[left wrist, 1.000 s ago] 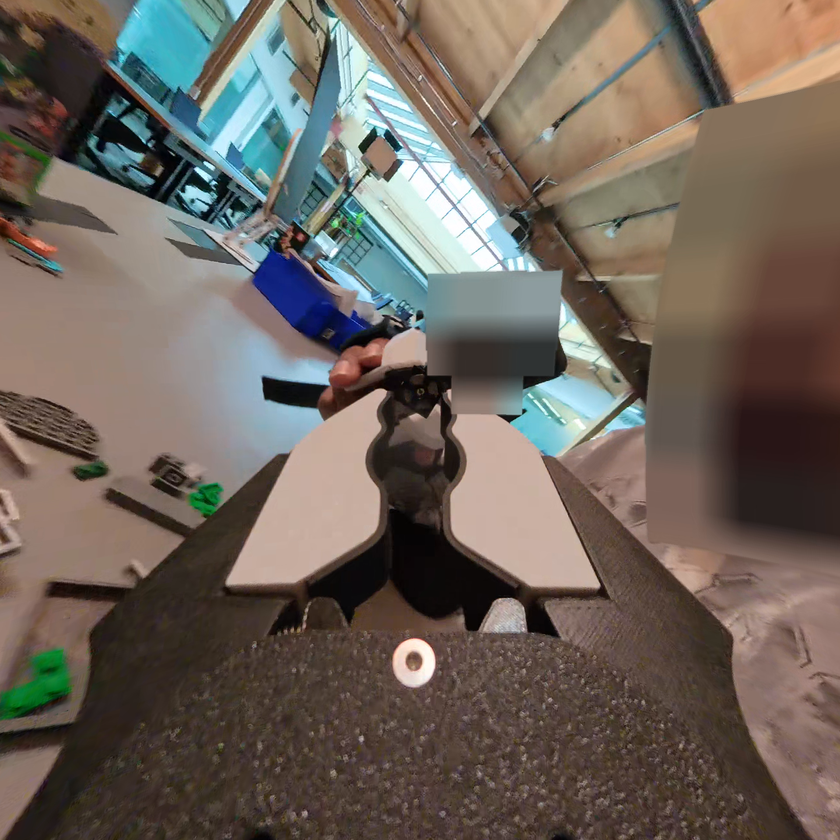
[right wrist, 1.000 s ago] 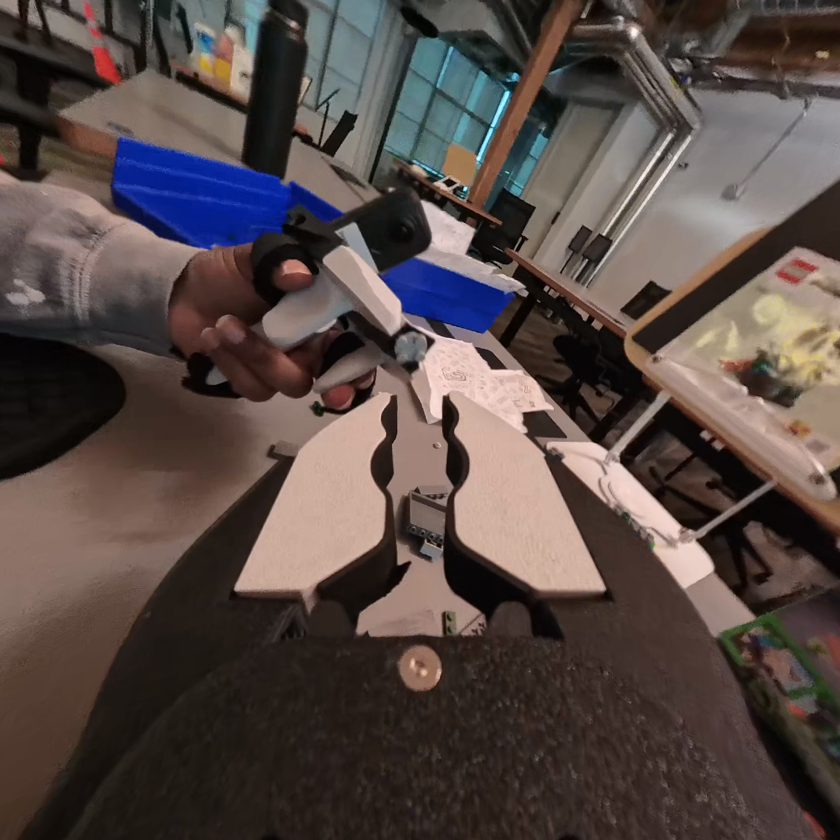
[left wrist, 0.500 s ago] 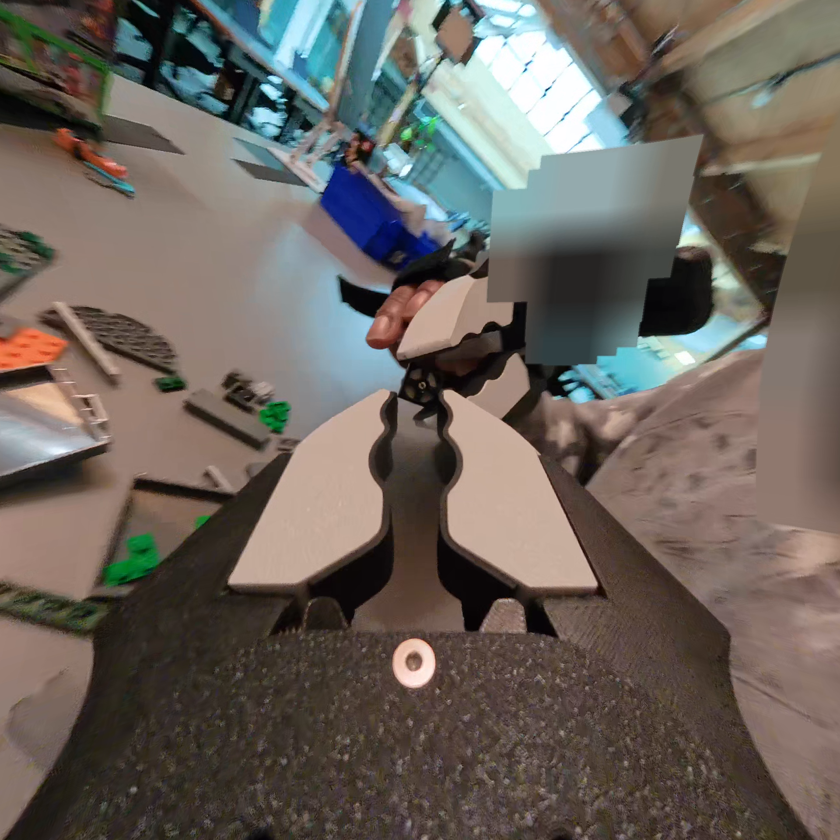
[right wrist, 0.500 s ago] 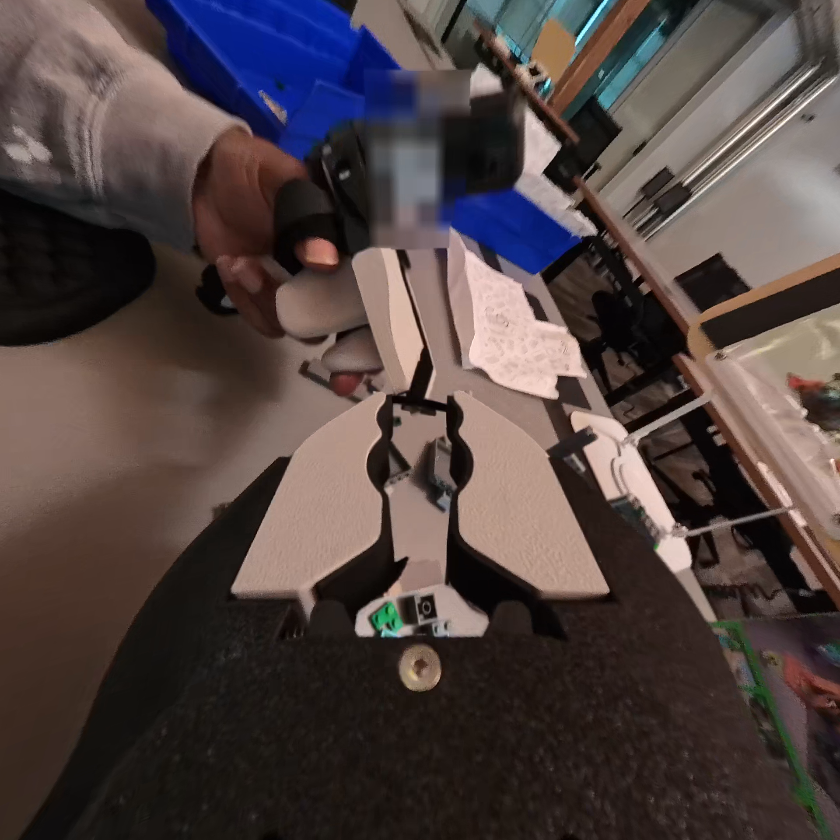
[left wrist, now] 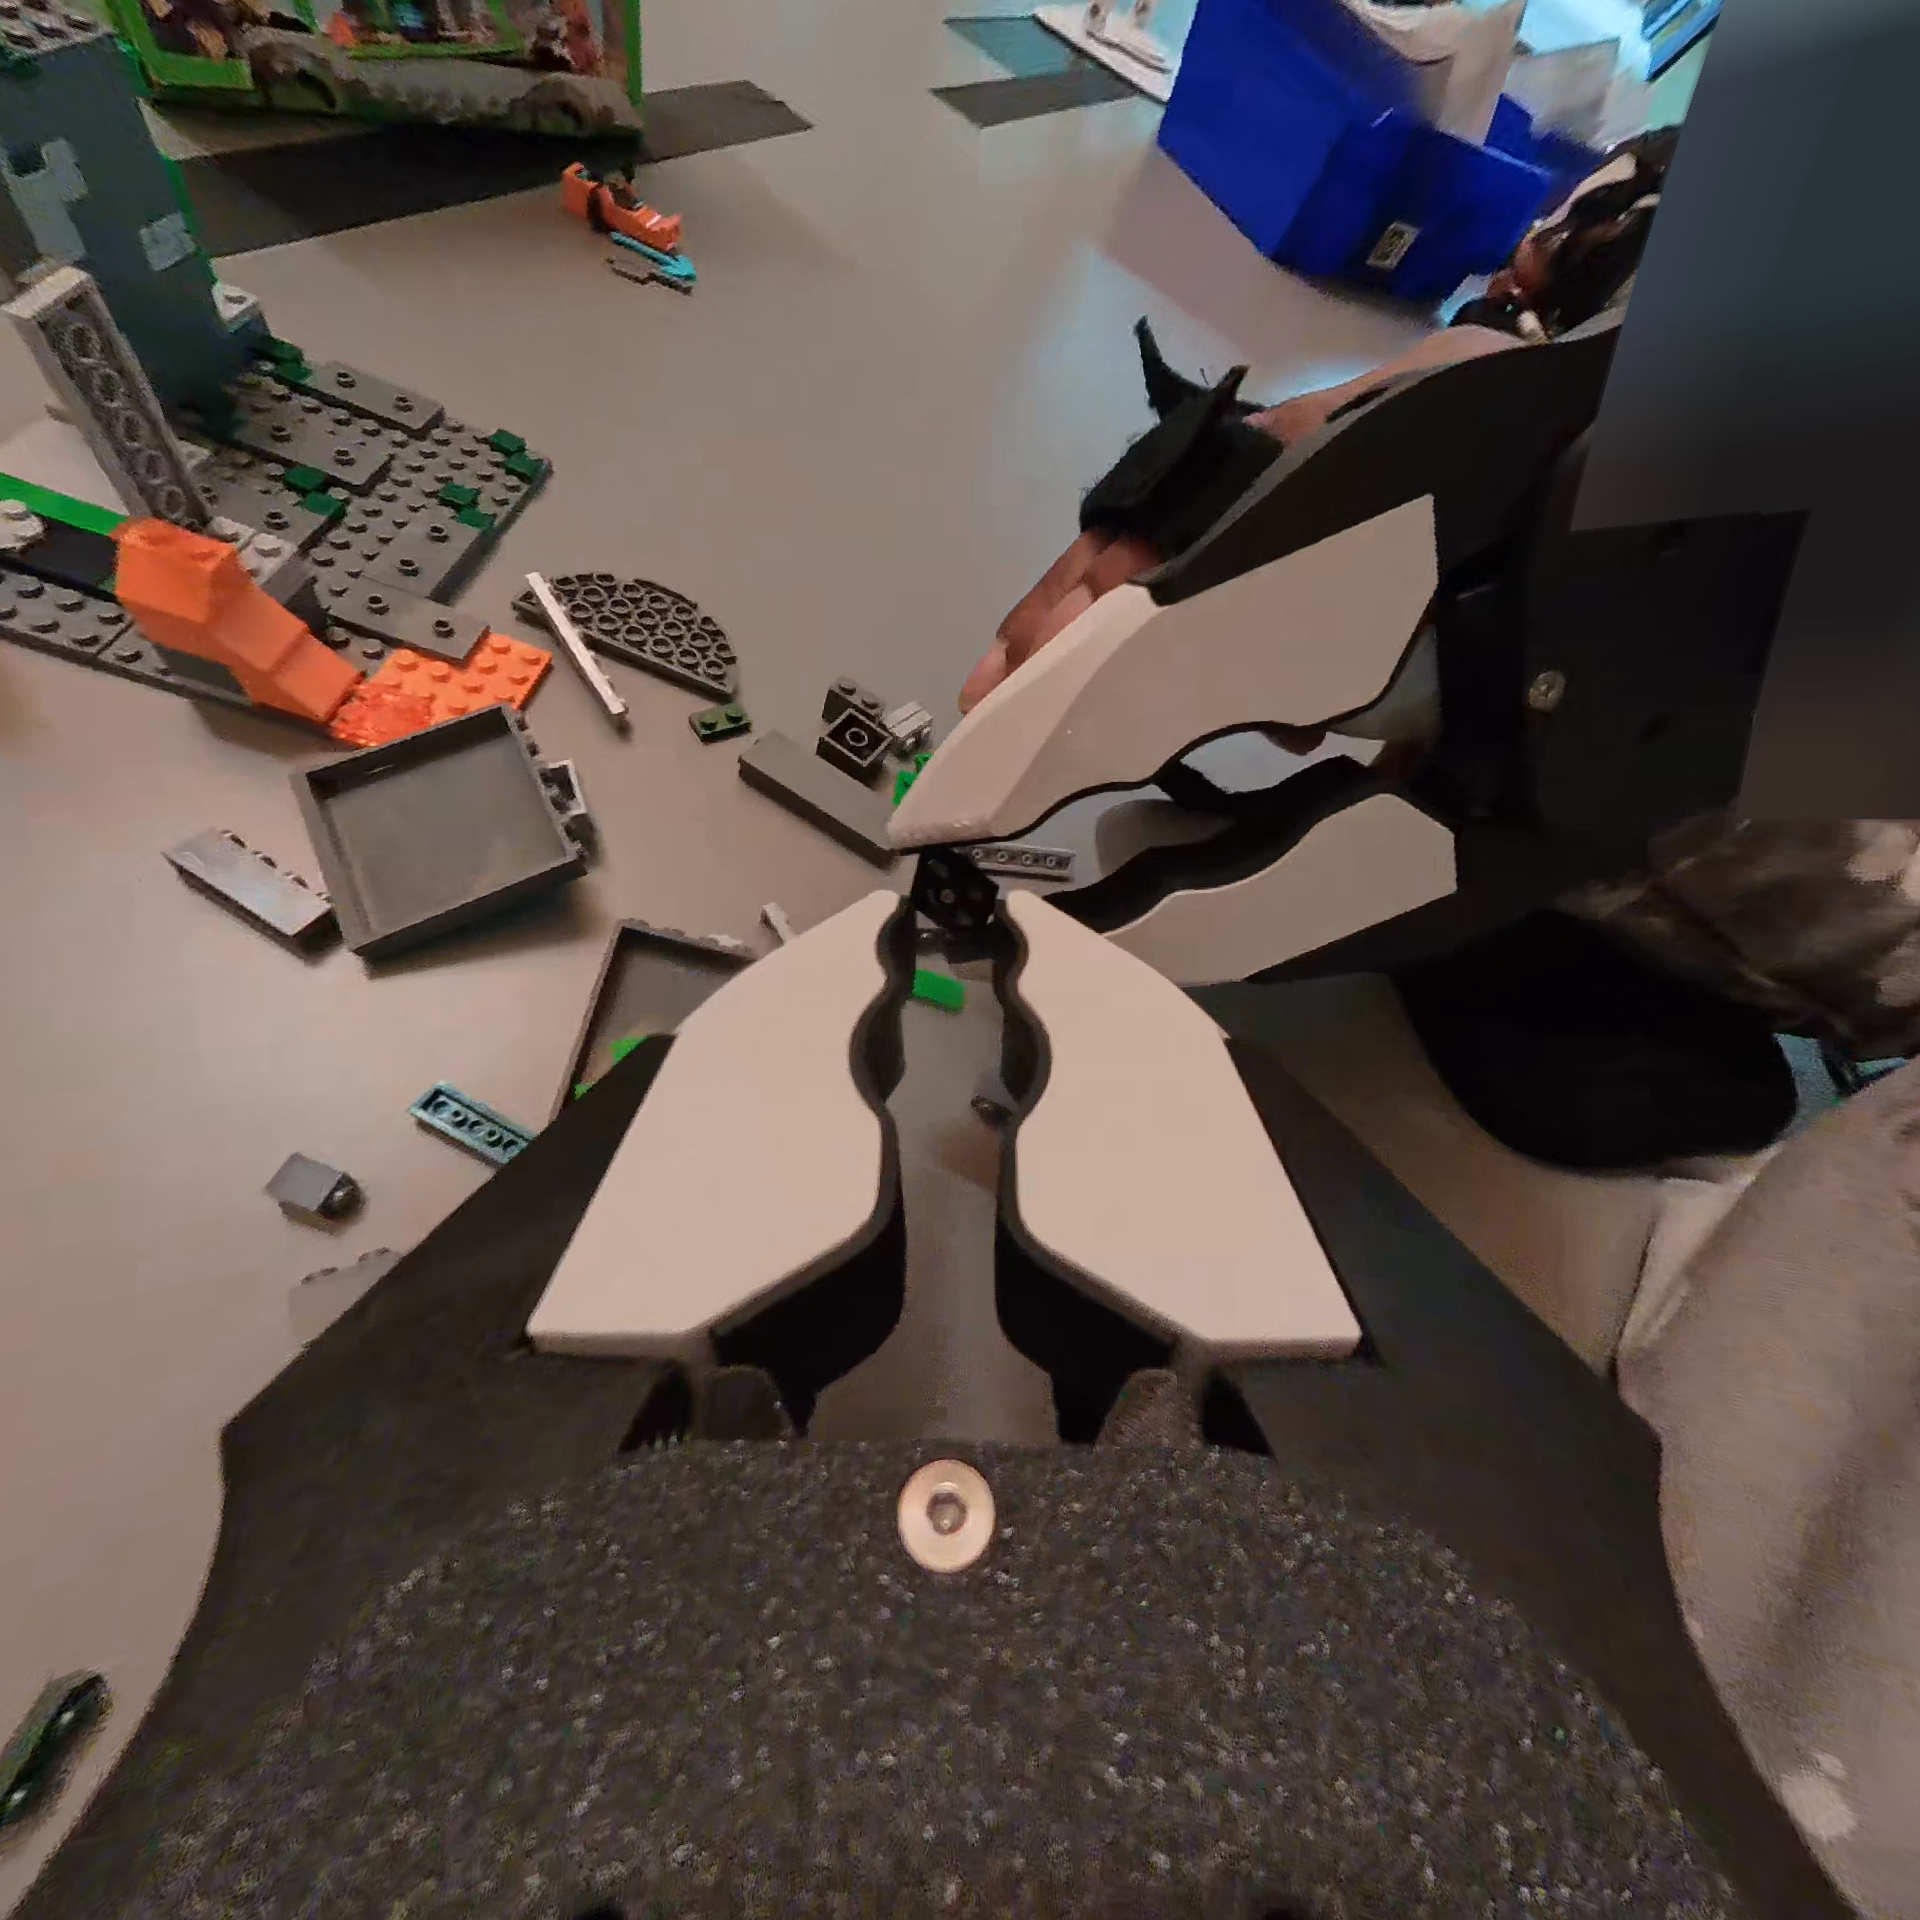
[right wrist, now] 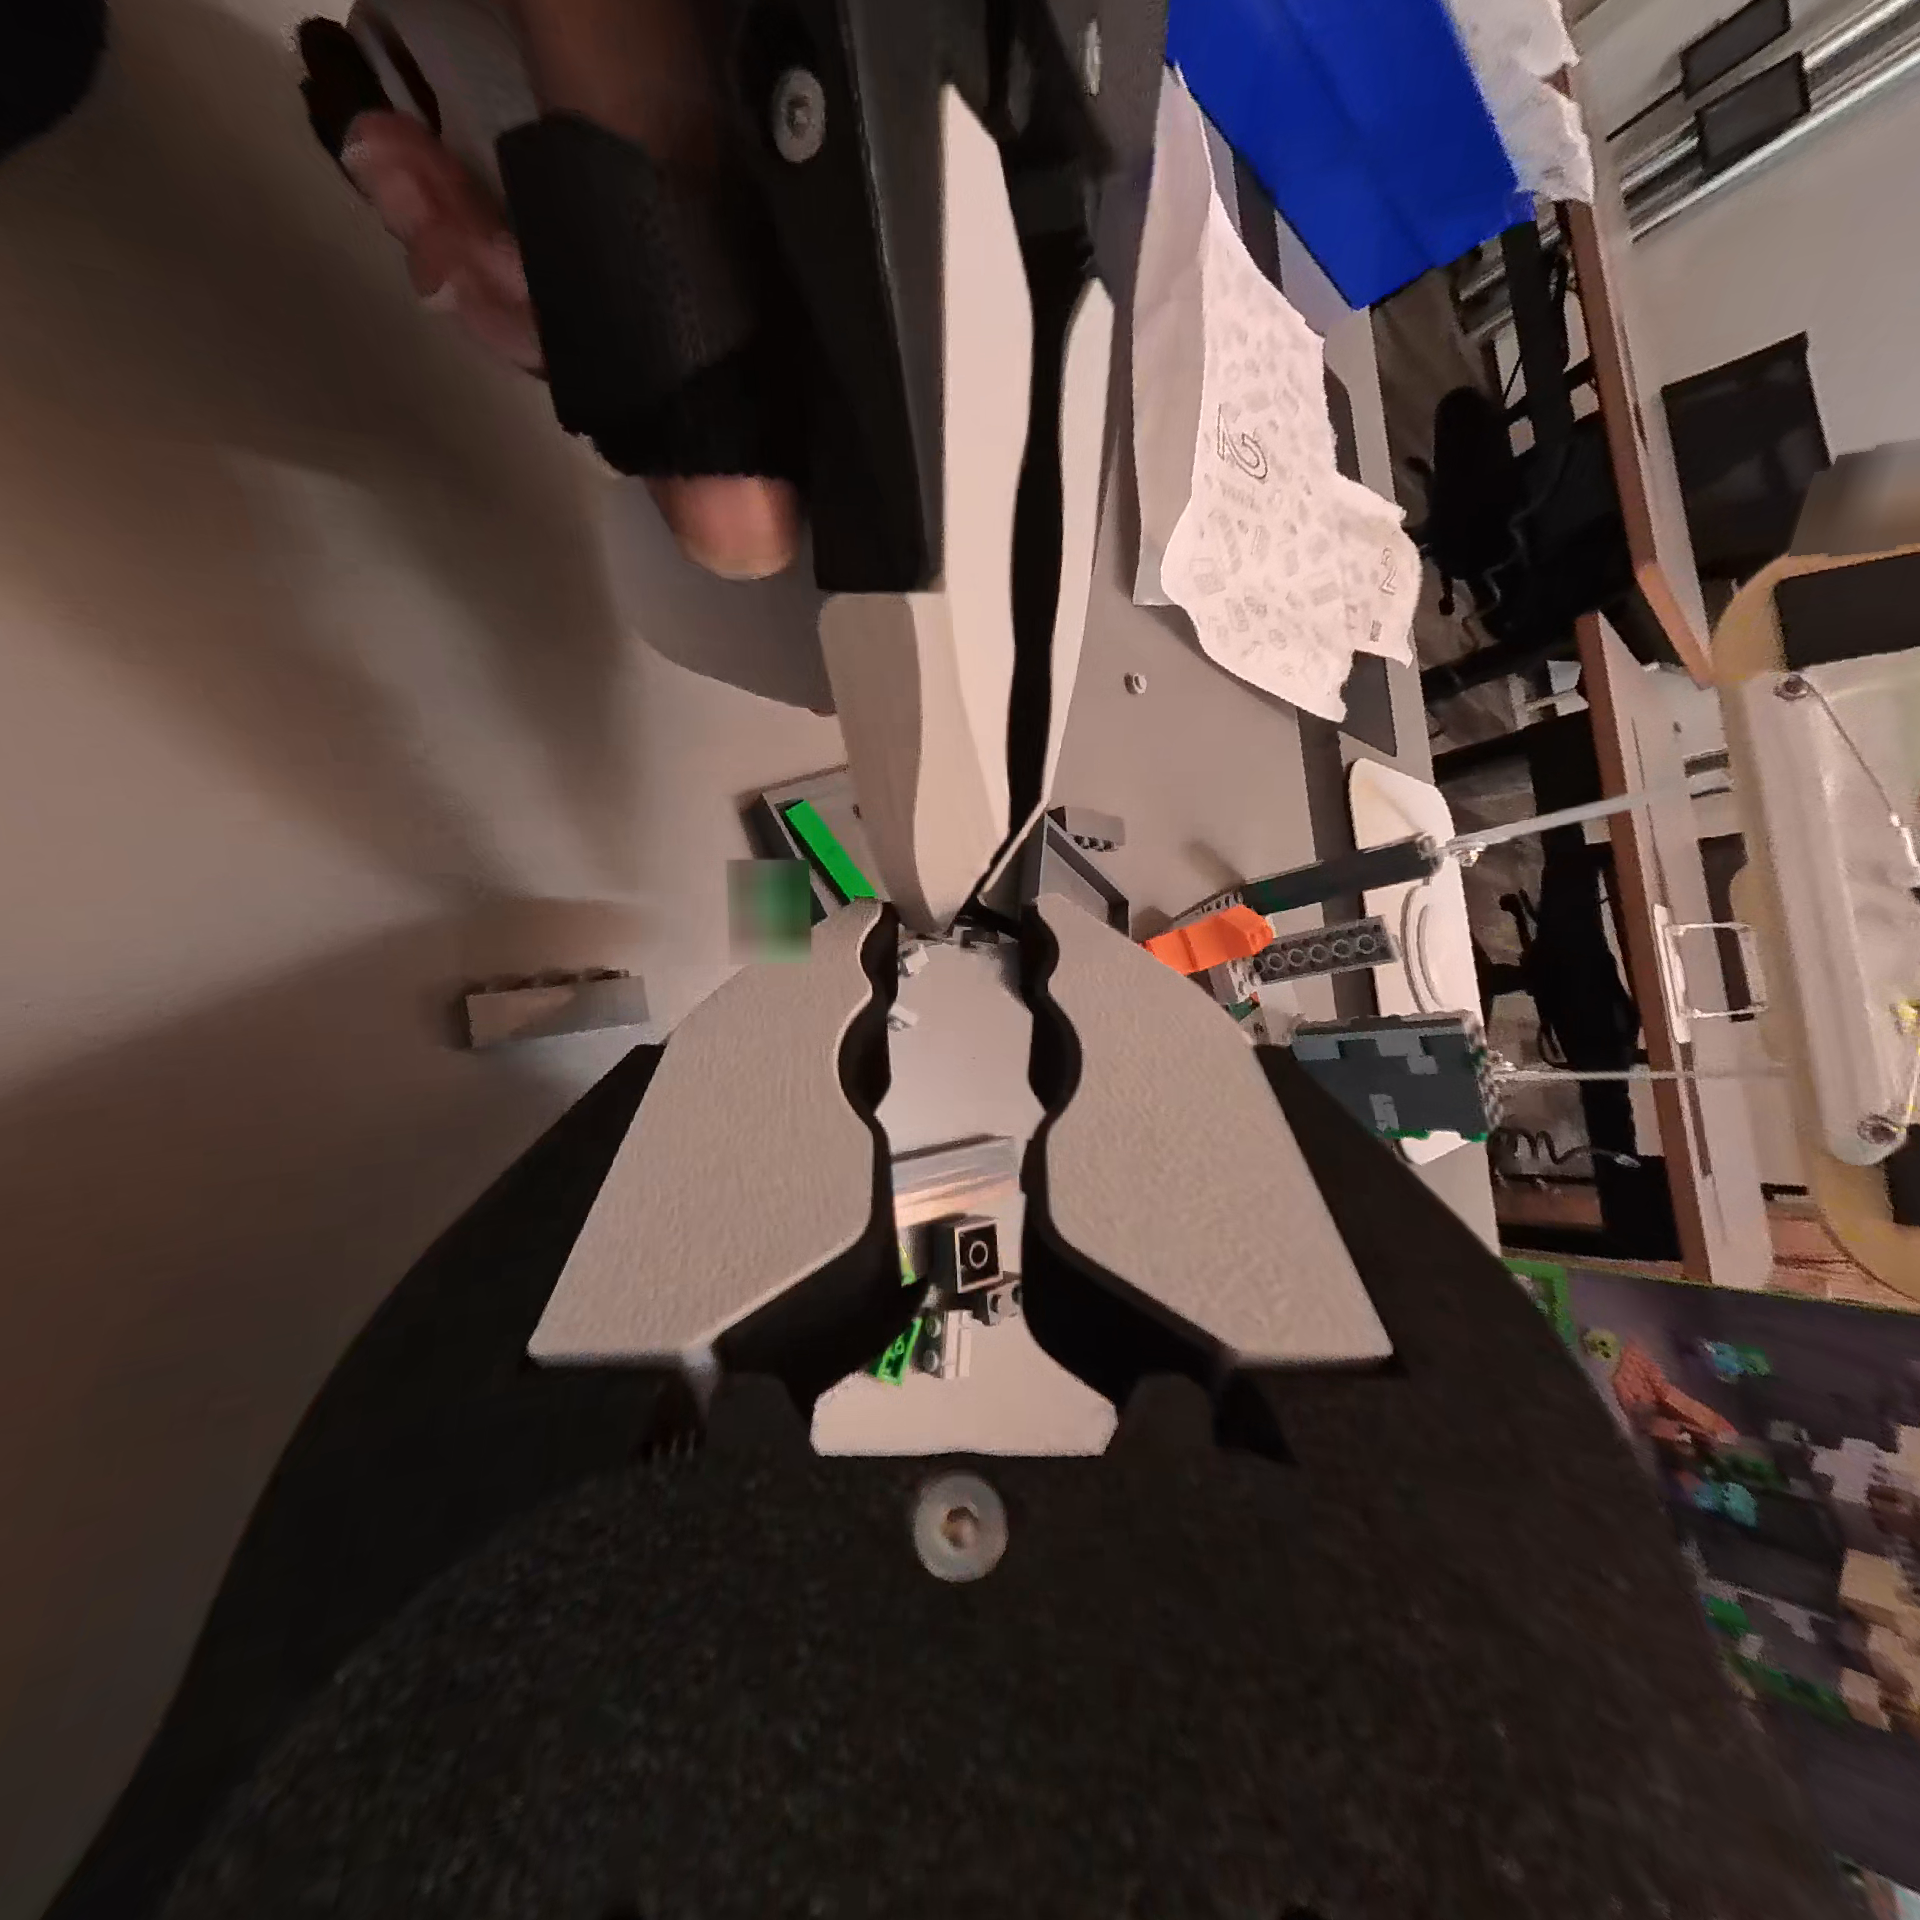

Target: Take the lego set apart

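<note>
My left gripper (left wrist: 953,909) and my right gripper (right wrist: 961,925) meet tip to tip just above the table. Both pinch one small dark lego piece (left wrist: 951,891), which also shows in the right wrist view (right wrist: 982,921). In the left wrist view the right gripper (left wrist: 920,840) comes in from the right. In the right wrist view the left gripper (right wrist: 951,902) comes down from above. The partly stripped lego set (left wrist: 343,468), a dark studded base with a grey tower and an orange part (left wrist: 208,613), stands at the far left.
Loose parts lie under and around the grippers: a grey square tray piece (left wrist: 436,821), a half-round black plate (left wrist: 644,634) and small bricks (left wrist: 862,727). Blue bins (left wrist: 1351,156) and a green box (left wrist: 364,52) stand behind. A paper sheet (right wrist: 1278,520) lies near the table edge. My left and right fingertips are right by each other. My right tips are roughly 20 cm from the partly stripped lego set (left wrist: 343,468).
Both grippers have tilted and come down from a raised position to just over the table. They stay tip to tip on the small dark piece.
</note>
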`<state>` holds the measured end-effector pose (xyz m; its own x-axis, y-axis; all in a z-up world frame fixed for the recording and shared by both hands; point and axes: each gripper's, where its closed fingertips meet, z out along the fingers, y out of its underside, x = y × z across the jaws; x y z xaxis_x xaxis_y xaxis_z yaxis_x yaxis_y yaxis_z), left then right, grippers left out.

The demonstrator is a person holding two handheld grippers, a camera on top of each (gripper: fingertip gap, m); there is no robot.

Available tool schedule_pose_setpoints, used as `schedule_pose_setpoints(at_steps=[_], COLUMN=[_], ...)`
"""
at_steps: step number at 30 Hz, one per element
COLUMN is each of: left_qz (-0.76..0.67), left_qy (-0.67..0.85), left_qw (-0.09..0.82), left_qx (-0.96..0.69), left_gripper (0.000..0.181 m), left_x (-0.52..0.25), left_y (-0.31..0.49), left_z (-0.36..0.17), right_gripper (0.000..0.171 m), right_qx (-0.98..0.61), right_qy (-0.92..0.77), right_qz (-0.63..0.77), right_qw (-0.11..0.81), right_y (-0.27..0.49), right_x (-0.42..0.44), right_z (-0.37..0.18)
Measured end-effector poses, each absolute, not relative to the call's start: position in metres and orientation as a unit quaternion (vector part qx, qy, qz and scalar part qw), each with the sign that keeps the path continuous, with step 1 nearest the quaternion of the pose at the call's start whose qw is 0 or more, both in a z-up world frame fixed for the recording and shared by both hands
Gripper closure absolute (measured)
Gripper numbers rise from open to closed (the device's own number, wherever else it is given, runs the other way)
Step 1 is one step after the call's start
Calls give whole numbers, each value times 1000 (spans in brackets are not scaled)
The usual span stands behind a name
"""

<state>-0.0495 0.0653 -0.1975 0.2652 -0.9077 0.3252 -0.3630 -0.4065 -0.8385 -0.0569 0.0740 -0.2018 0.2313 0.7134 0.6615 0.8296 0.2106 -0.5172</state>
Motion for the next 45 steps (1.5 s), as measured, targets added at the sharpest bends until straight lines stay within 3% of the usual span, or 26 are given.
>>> schedule_pose_setpoints(at_steps=[2, 19, 26, 37, 45], left_qz=[-421, -454, -451, -531, -549], left_qy=[445, 431, 441, 427, 432], left_qw=[318, 289, 284, 307, 307], left_qx=[-724, -725, -722, -664, -646], left_gripper=[178, 169, 175, 179, 179], left_x=[-49, -51, -52, -55, -55], left_y=[62, 59, 58, 53, 48], left_z=[-198, -206, -208, -174, -169], right_gripper=[149, 149, 149, 148, 155], right_qx=[-628, -628, -621, -621, -623], right_qy=[-617, -630, -635, -561, -528], right_qz=[-58, -67, -59, 138, 223], right_qw=[471, 452, 455, 530, 532], right_y=[74, 73, 70, 60, 55], right_x=[-56, -58, -60, -56, -54], right_z=[-204, -215, -214, -178, -166])
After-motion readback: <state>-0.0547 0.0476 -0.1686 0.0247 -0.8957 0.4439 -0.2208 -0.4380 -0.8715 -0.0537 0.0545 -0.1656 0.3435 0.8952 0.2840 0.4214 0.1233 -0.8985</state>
